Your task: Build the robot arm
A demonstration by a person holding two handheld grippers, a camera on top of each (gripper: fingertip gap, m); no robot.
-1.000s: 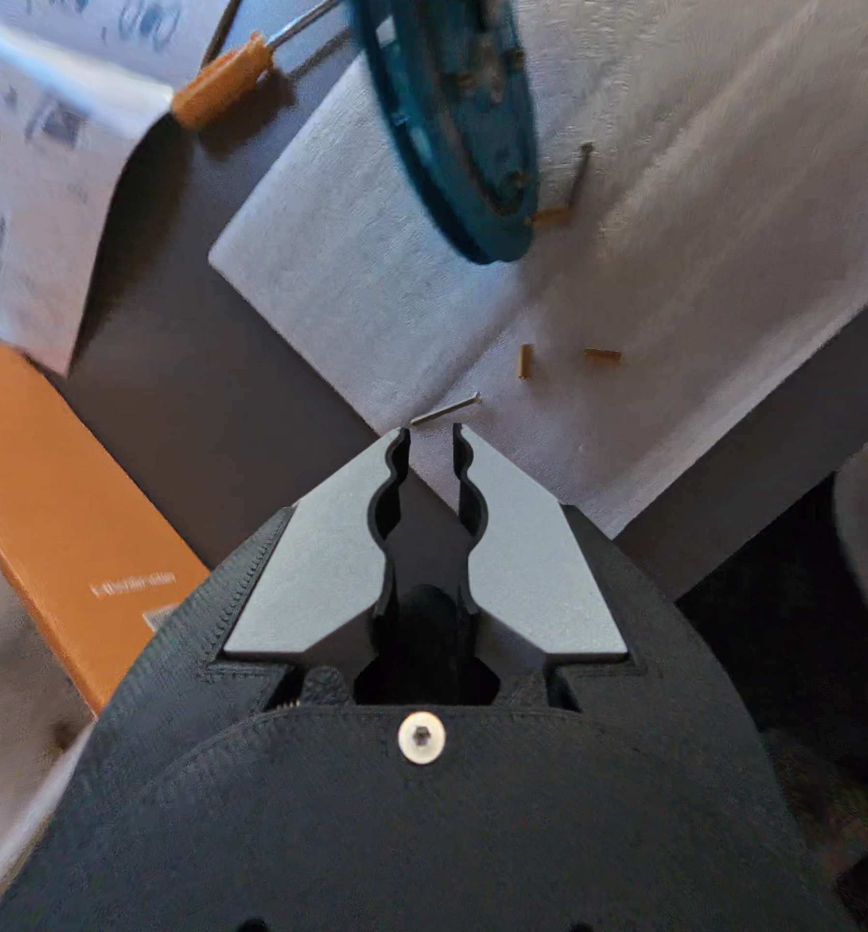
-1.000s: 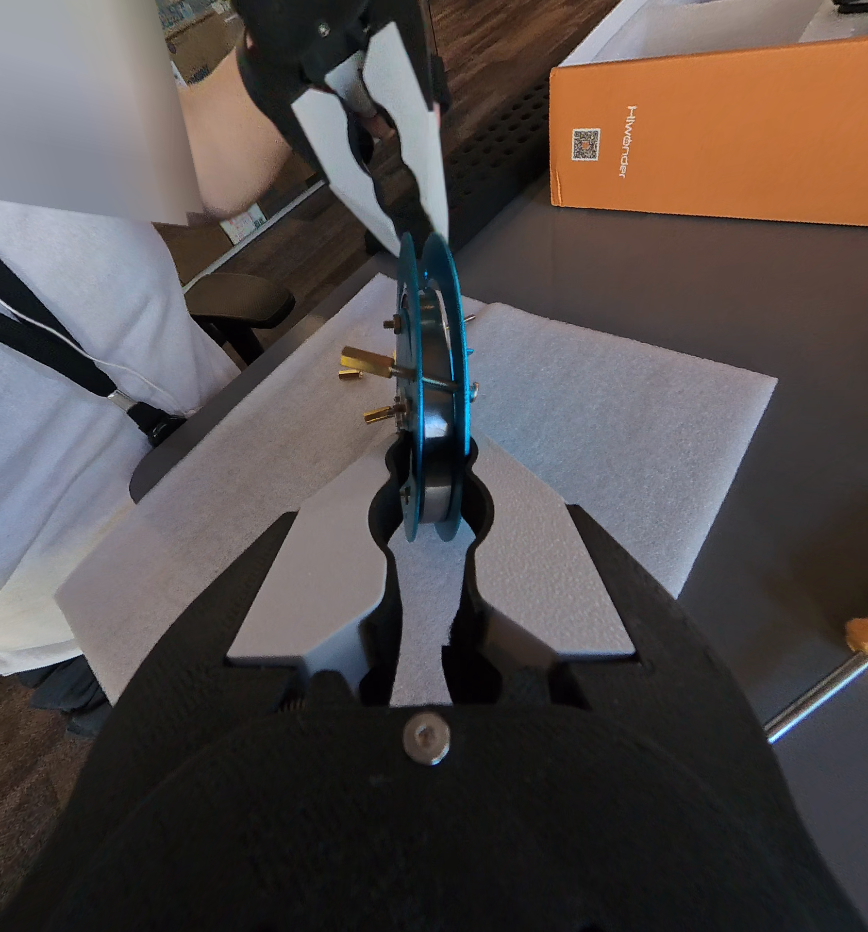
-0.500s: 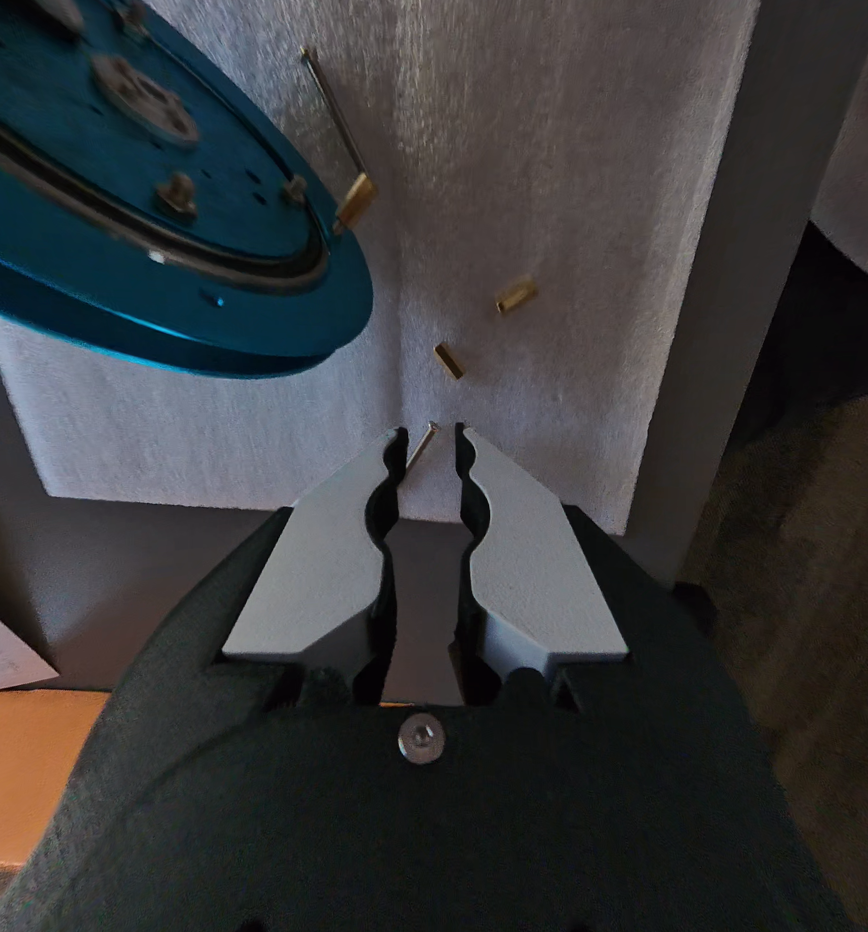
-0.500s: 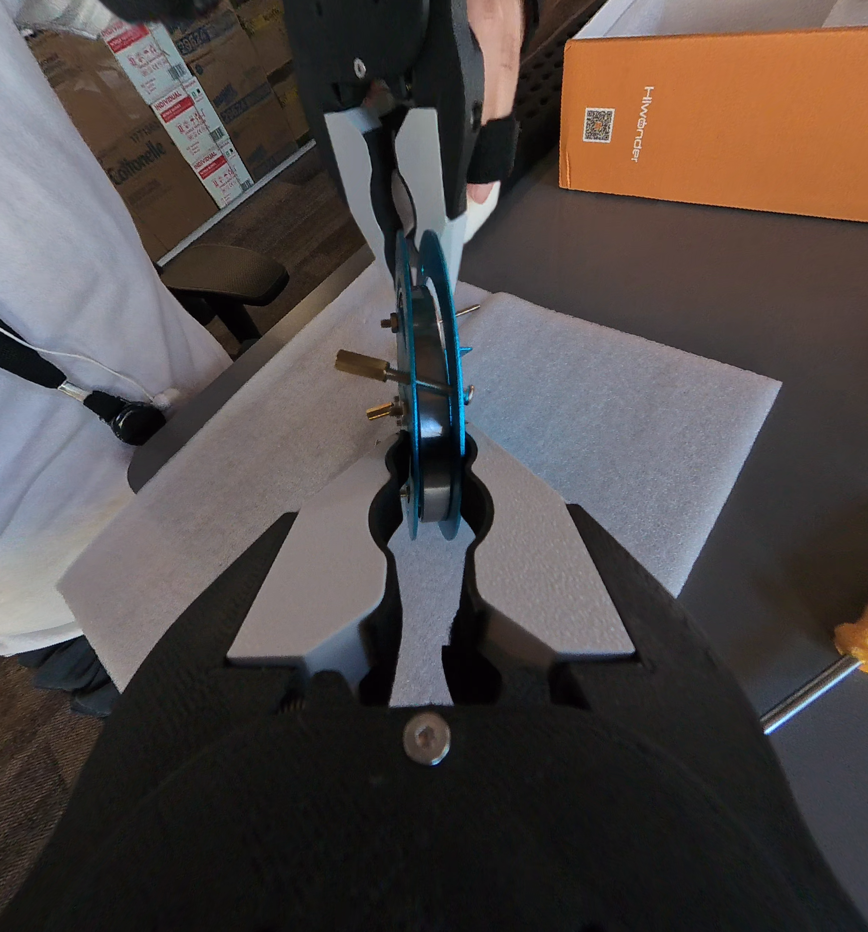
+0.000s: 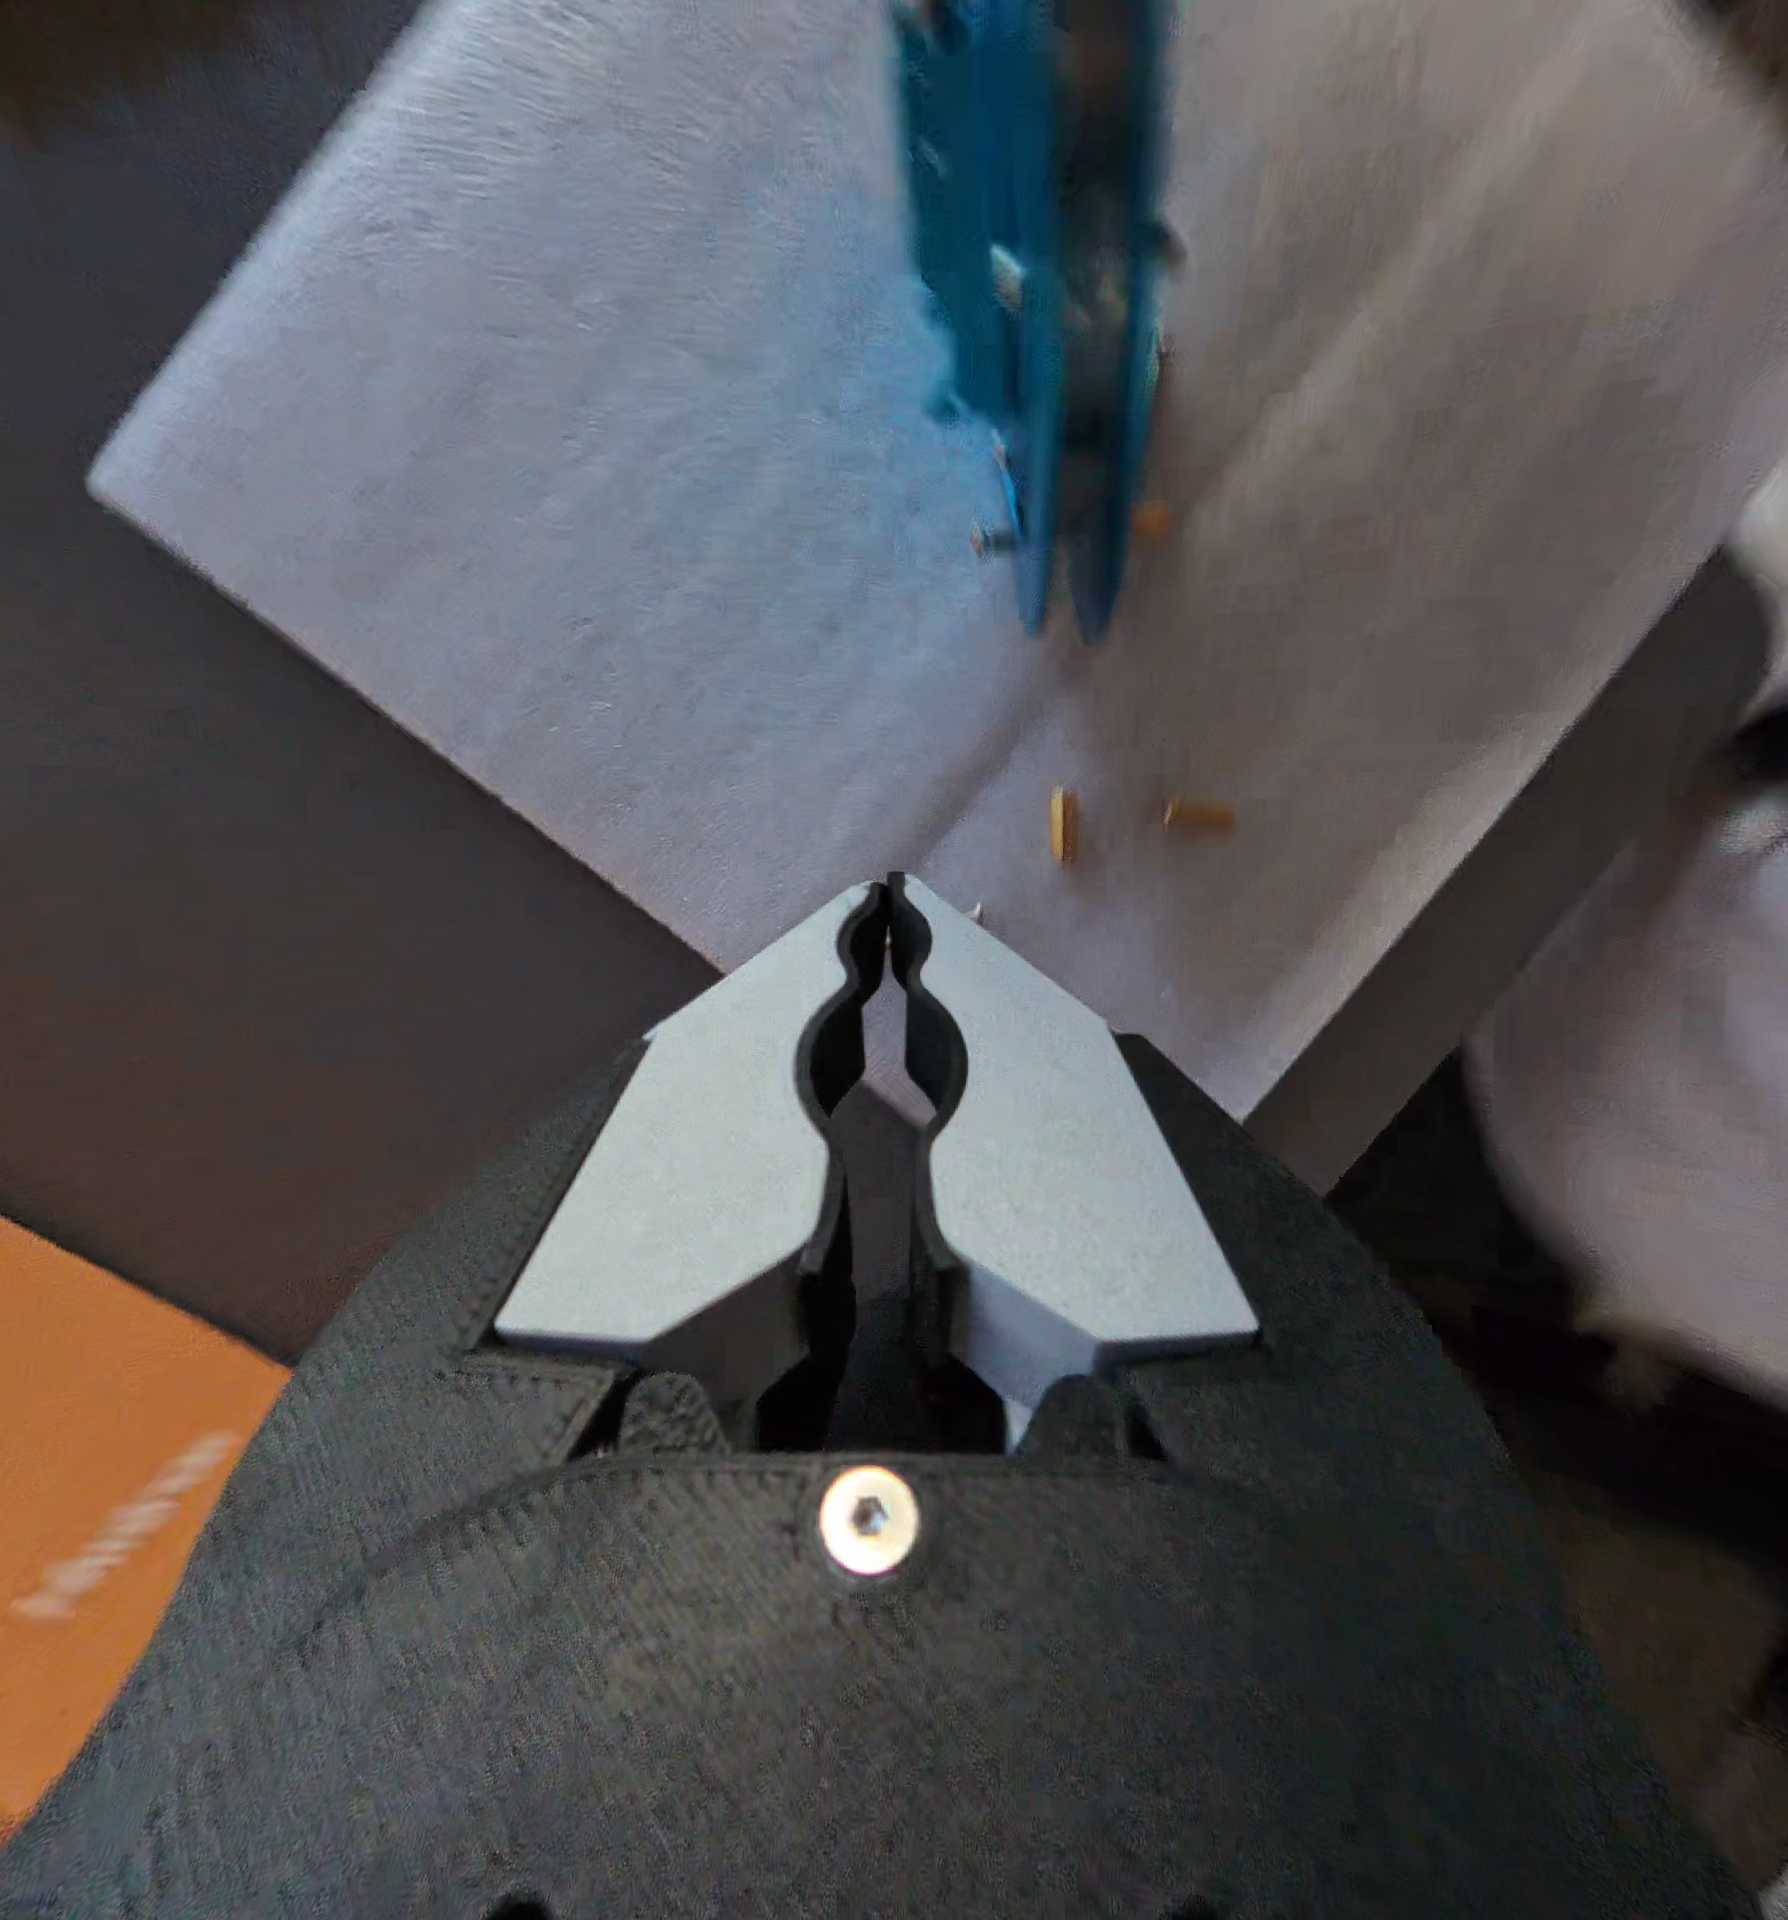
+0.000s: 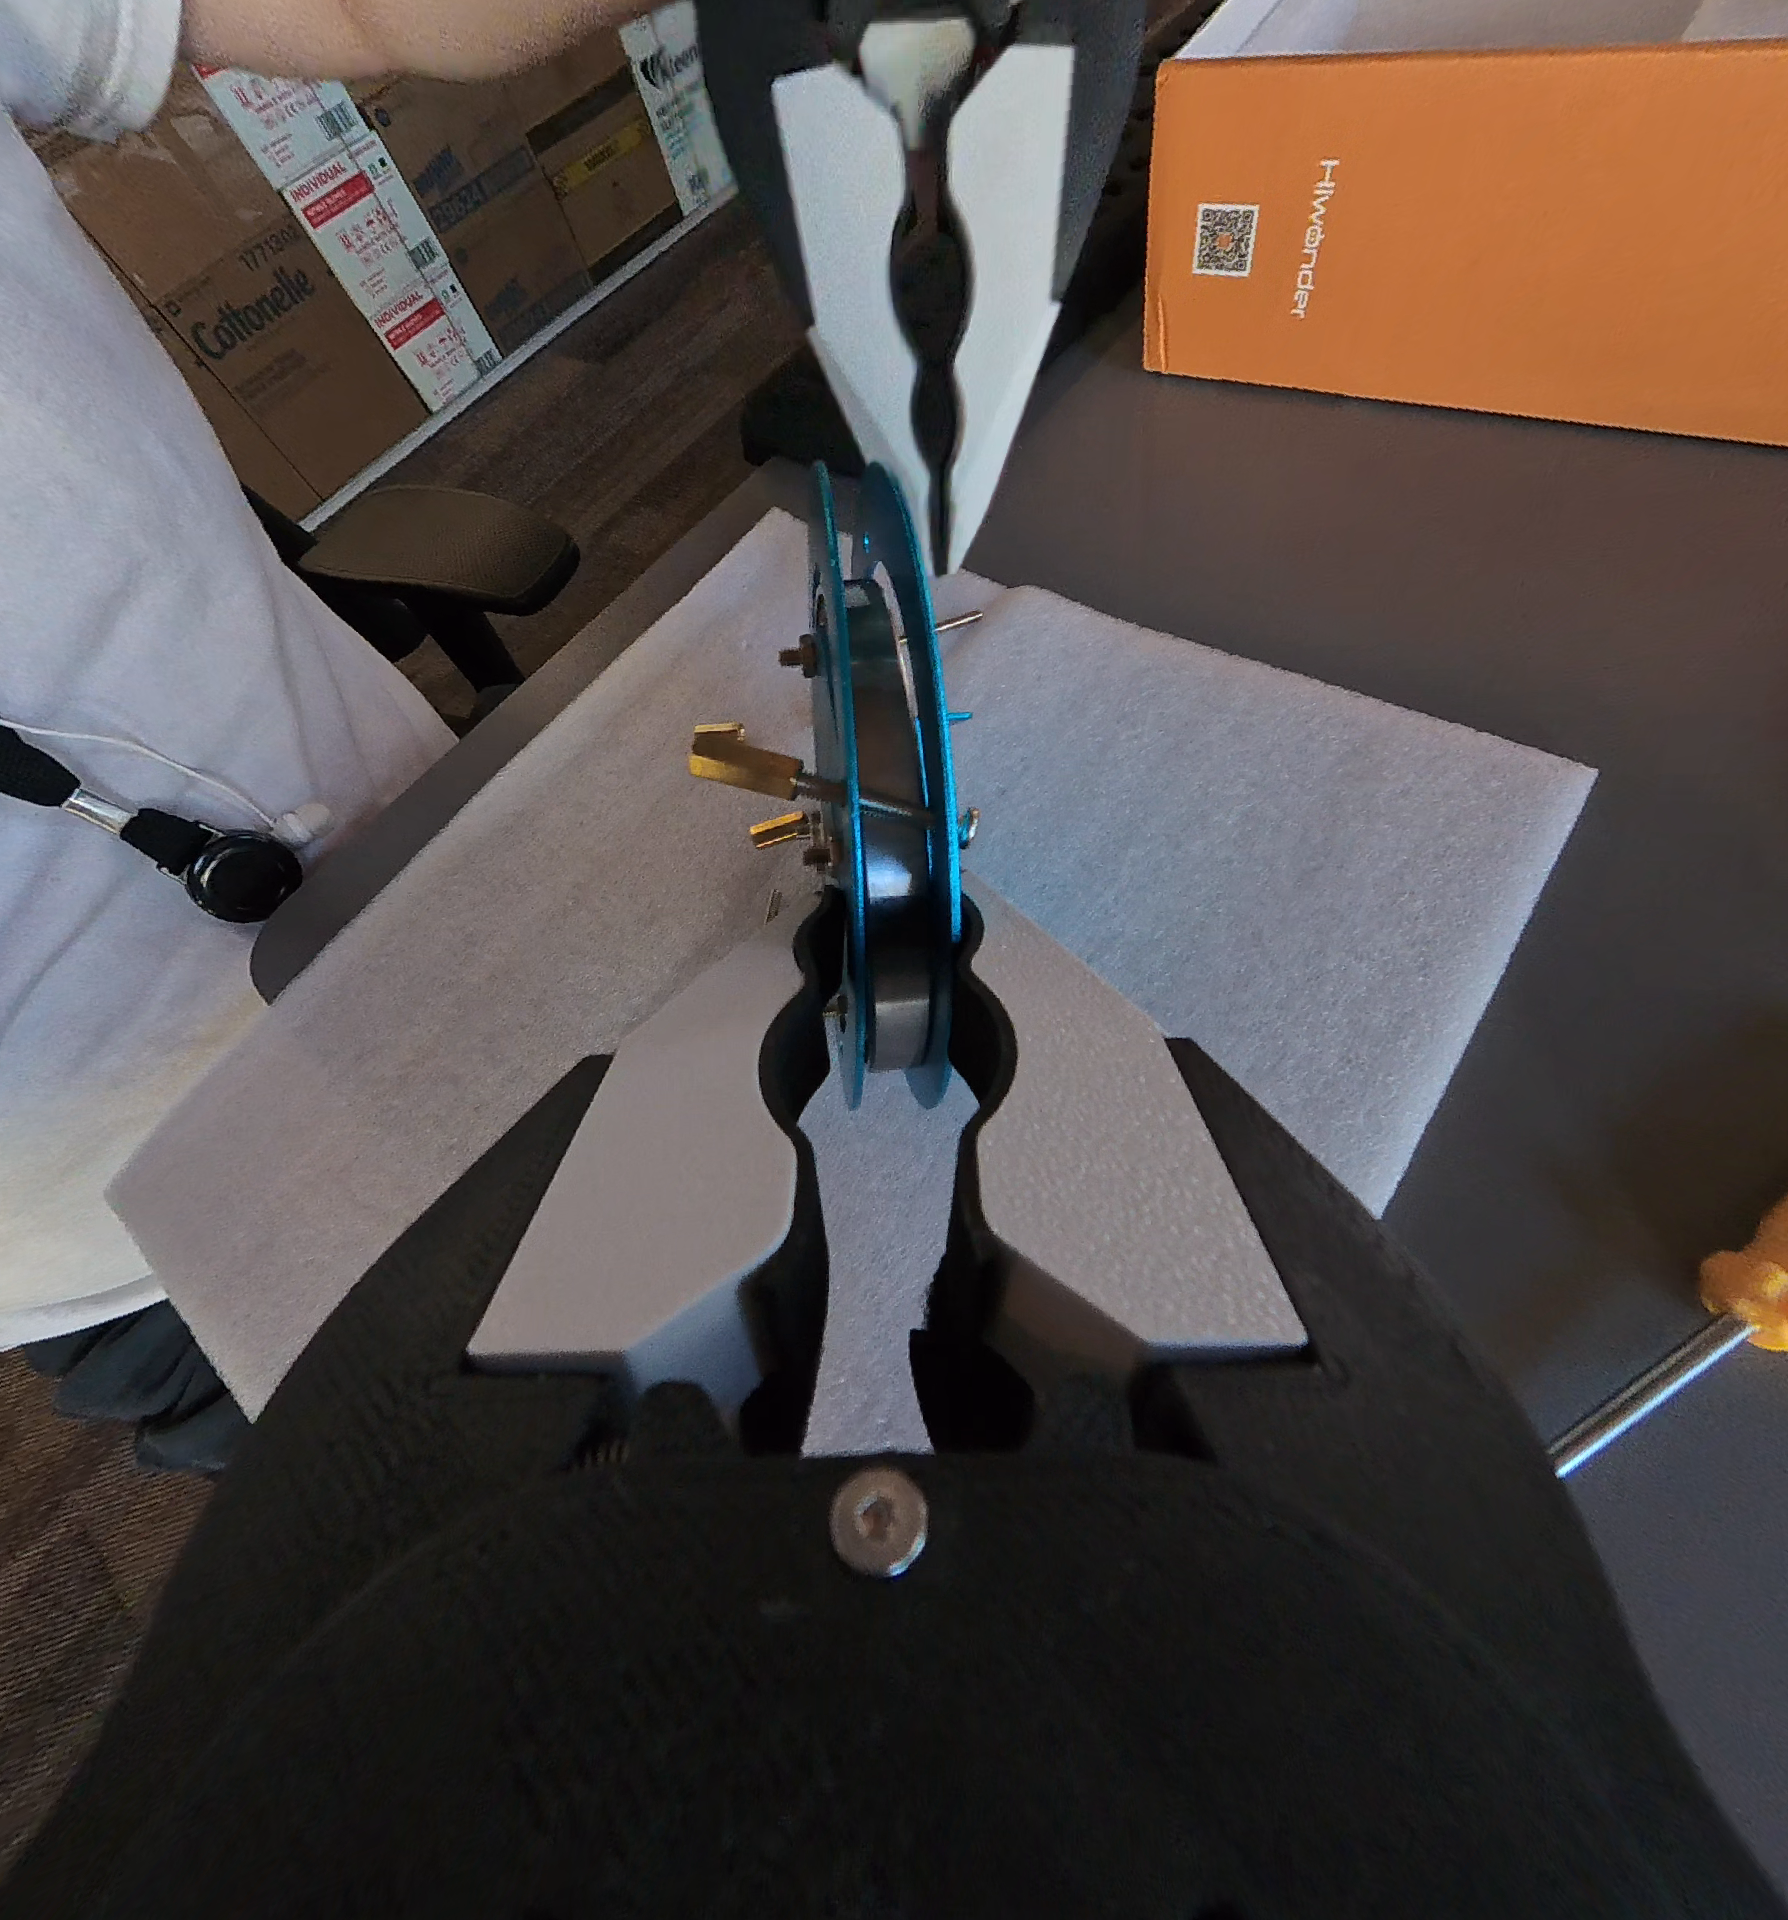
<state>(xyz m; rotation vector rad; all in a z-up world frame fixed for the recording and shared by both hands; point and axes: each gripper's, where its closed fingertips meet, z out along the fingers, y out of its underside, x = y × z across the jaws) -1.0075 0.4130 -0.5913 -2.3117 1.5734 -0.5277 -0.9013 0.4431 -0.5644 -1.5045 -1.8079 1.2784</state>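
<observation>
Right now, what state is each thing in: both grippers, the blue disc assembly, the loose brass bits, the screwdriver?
Left gripper, shut at the tips, off the surface.
Right gripper, shut on the blue disc assembly.
Blue disc assembly, held upright on edge above the foam sheet.
Brass standoffs, two loose, lying on the foam sheet.
Screwdriver, lying on the table, untouched.

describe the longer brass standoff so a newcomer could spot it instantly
Find the white foam sheet on the dark table; the right gripper holds a blue disc assembly upright over it. The longer brass standoff juts from the disc's side, above a shorter one.
</observation>
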